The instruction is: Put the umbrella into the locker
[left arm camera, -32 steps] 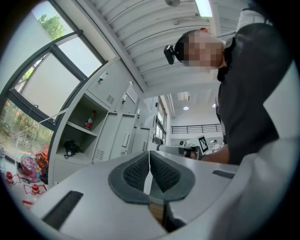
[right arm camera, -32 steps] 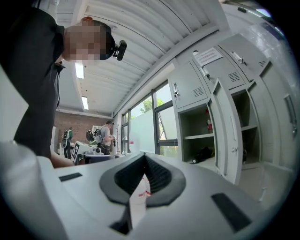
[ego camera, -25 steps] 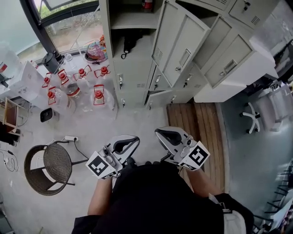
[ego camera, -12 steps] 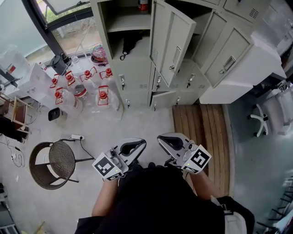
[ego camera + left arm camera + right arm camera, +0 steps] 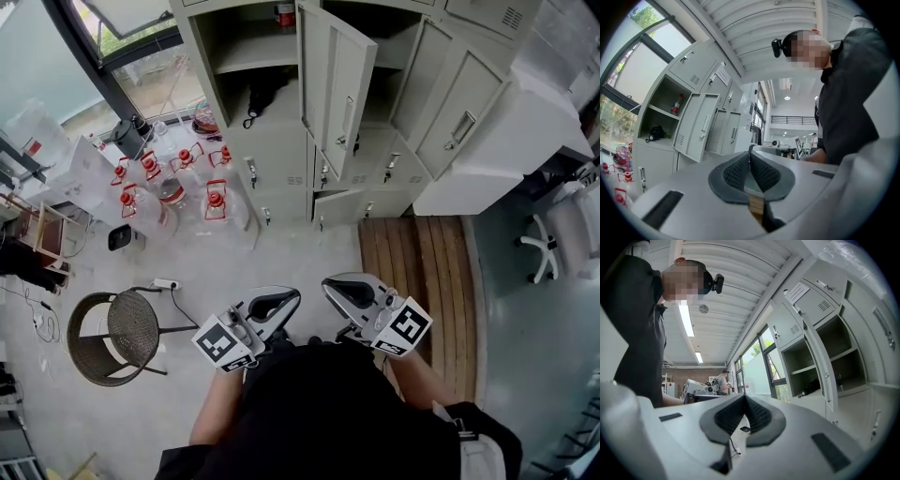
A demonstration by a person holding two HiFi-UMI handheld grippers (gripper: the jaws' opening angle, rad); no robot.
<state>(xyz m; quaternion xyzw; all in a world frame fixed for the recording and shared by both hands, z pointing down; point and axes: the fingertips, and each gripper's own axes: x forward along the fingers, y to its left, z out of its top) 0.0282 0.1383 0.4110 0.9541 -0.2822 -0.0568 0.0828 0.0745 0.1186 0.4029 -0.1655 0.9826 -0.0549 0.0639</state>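
A black folded umbrella (image 5: 262, 94) lies in the open locker compartment (image 5: 246, 56) at the top of the head view, left of an open locker door (image 5: 333, 89). It also shows as the umbrella (image 5: 656, 132) in the left gripper view and the umbrella (image 5: 811, 386) in the right gripper view. My left gripper (image 5: 278, 302) and right gripper (image 5: 339, 287) are held close in front of the person's body, well short of the lockers. Both are shut with nothing between their pads, as the left gripper (image 5: 750, 155) and right gripper (image 5: 744, 400) show in their own views.
Several water jugs with red caps (image 5: 173, 183) stand left of the lockers. A wicker chair (image 5: 117, 333) and a power strip (image 5: 166, 283) are on the floor at left. A wooden platform (image 5: 412, 258) and an office chair (image 5: 548, 246) lie to the right. A red bottle (image 5: 676, 104) stands on the upper shelf.
Both grippers have shifted slightly lower in the head view, closer to the person's body, and the view has drifted. Their jaws stay shut.
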